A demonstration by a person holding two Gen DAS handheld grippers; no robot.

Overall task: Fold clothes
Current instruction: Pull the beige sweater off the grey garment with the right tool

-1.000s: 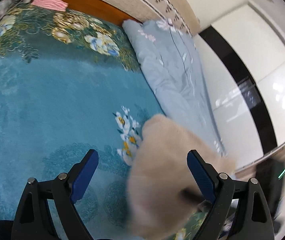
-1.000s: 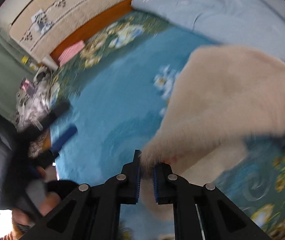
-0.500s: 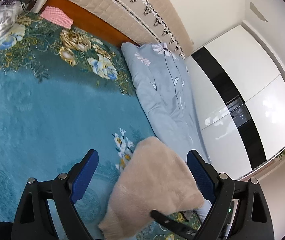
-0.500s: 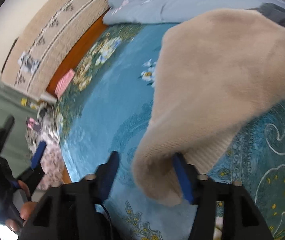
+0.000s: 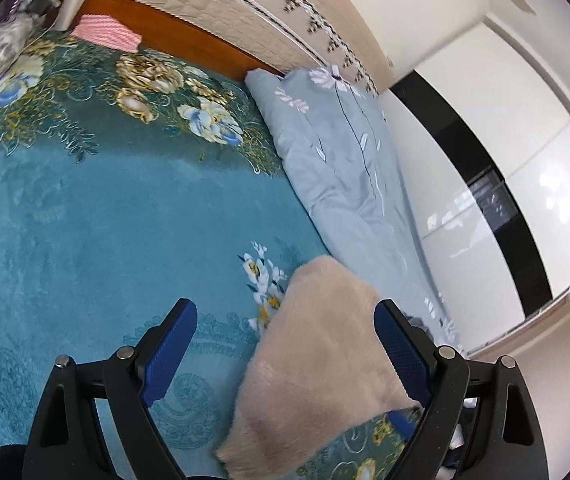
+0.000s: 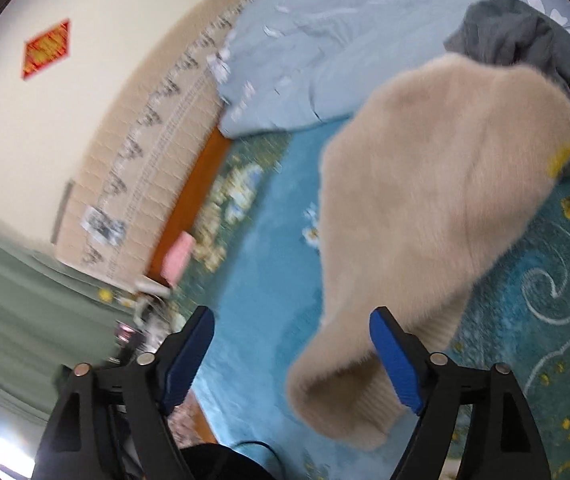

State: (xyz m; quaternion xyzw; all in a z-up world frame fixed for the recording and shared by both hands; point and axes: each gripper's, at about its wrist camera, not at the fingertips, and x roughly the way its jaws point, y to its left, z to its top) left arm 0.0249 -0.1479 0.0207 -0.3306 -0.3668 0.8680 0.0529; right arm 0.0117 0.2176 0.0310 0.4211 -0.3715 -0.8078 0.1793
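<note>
A fuzzy beige sweater (image 5: 321, 364) lies folded on the teal floral blanket (image 5: 85, 220); it also shows in the right wrist view (image 6: 437, 208). My left gripper (image 5: 285, 344) is open and empty, above the blanket, with the sweater between and below its right finger. My right gripper (image 6: 293, 352) is open and empty, just above the sweater's ribbed hem, which lies by its right finger (image 6: 393, 356).
A light blue quilt (image 5: 345, 160) lies along the bed's right side. A grey garment (image 6: 525, 40) sits beyond the sweater. A pink folded item (image 5: 105, 32) rests by the wooden headboard (image 5: 189, 40). White and black wardrobe doors (image 5: 505, 180) stand at right.
My right gripper was shut on the sweater's edge, then opened and let it drop onto the blanket. The sweater has settled flat. Both grippers have pulled back a little.
</note>
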